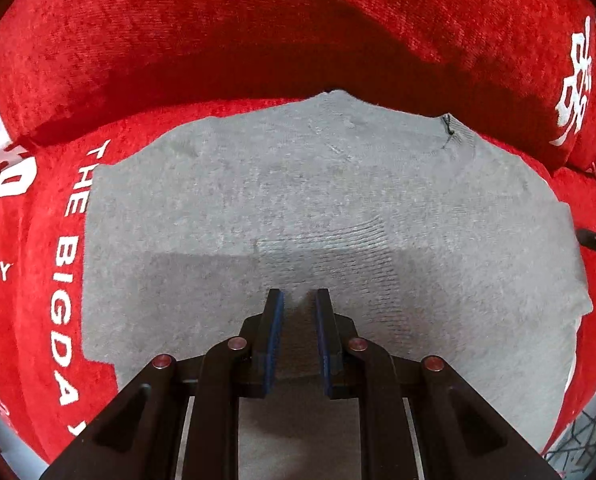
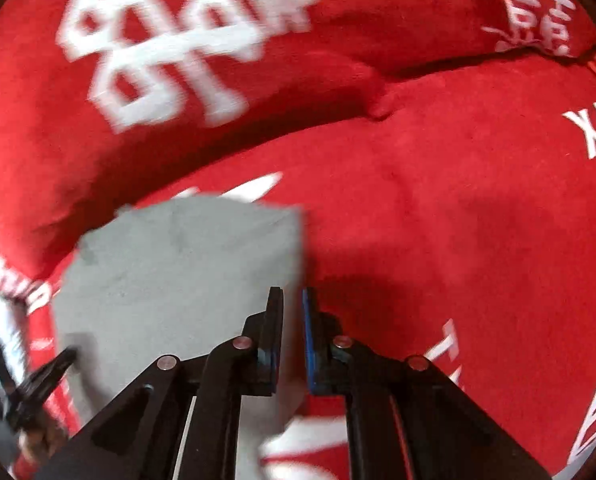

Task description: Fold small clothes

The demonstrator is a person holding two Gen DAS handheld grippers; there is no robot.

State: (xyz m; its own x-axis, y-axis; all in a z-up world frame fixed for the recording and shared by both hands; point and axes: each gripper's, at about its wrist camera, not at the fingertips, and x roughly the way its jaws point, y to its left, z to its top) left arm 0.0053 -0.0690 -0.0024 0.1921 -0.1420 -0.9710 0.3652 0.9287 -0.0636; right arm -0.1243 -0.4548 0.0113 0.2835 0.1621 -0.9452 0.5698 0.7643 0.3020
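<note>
Grey garment (image 1: 298, 208) lies flat on a red cushion (image 1: 50, 280) printed with white lettering, a matching back cushion (image 1: 258, 32) behind it. Left gripper (image 1: 299, 300) hovers over its near half, fingers parted, gripping nothing. Right gripper (image 2: 292, 300) sits at the garment's right edge, fingers narrowly apart, nothing between them.

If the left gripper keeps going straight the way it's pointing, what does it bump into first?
Probably the grey cloth. The left gripper points right across it with its jaws apart and nothing in between. Farther on is the red cushion, but depth is hard to judge.
</note>
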